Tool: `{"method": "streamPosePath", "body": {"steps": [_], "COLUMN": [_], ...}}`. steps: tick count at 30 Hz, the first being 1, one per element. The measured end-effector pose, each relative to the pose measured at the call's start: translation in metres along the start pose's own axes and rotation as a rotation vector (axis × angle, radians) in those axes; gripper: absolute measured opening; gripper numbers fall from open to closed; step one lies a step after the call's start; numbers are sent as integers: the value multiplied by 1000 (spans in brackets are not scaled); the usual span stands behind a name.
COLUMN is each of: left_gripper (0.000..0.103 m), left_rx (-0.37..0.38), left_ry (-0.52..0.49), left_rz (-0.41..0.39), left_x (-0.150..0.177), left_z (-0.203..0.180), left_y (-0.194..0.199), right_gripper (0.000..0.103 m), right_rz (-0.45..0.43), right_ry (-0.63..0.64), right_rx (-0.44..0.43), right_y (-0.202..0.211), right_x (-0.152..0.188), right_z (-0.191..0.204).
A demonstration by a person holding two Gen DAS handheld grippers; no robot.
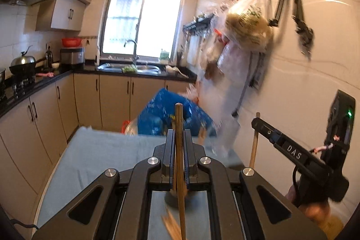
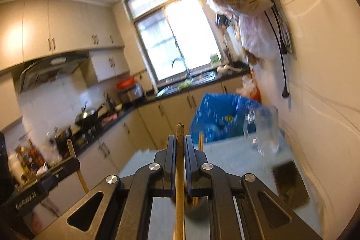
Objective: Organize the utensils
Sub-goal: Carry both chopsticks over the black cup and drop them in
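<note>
The left gripper (image 1: 179, 141) has its jaws pinched almost together on one round wooden chopstick (image 1: 179, 127), which stands upright between them. The right gripper (image 2: 180, 145) clamps a second chopstick (image 2: 179, 138) the same way. More wooden sticks (image 2: 200, 141), blurred beyond counting, rise from a container below. Both hover over a table with a pale blue cloth (image 1: 94, 150), beside one clear glass mug (image 2: 265, 129)
</note>
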State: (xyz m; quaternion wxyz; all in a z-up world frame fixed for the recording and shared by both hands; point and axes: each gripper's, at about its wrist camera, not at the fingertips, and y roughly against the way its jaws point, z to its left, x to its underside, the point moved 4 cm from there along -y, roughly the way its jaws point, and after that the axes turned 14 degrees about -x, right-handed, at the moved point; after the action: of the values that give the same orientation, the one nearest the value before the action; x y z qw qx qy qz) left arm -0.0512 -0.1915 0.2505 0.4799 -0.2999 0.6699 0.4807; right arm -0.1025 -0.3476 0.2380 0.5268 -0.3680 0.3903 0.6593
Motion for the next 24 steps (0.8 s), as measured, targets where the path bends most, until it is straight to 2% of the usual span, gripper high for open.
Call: {"method": "streamPosePath", "body": {"steps": [5,10,15,21,23,24], "left_gripper": [6,6,6,6,9,16], "left_rx": [-4,-56,-85,-90,-92,-92], "left_ry": [111,124,96,63,72,75], "left_rz": [0,-1,52,111,115,118], "left_x": [-30,-27,-6,14,16,17], "left_z": [-1,-8,-15,-17,-14,-13], "left_y": [-60,-110,-149,-161,-154,-149], "right_gripper": [7,7,7,8,9,14], "right_rz": [-105,-161,-132,-41,-17,-4], "right_ry": [-19,-36,-8,13,6,7], "right_rx": [48,99,141,153,147,148], "right_y": [-43,-78,-104,-114,-114,-115], "right_x": [-23,-27,-7,23,30,31], "right_z": [-20,-44,-59,-67,-69,-69]}}
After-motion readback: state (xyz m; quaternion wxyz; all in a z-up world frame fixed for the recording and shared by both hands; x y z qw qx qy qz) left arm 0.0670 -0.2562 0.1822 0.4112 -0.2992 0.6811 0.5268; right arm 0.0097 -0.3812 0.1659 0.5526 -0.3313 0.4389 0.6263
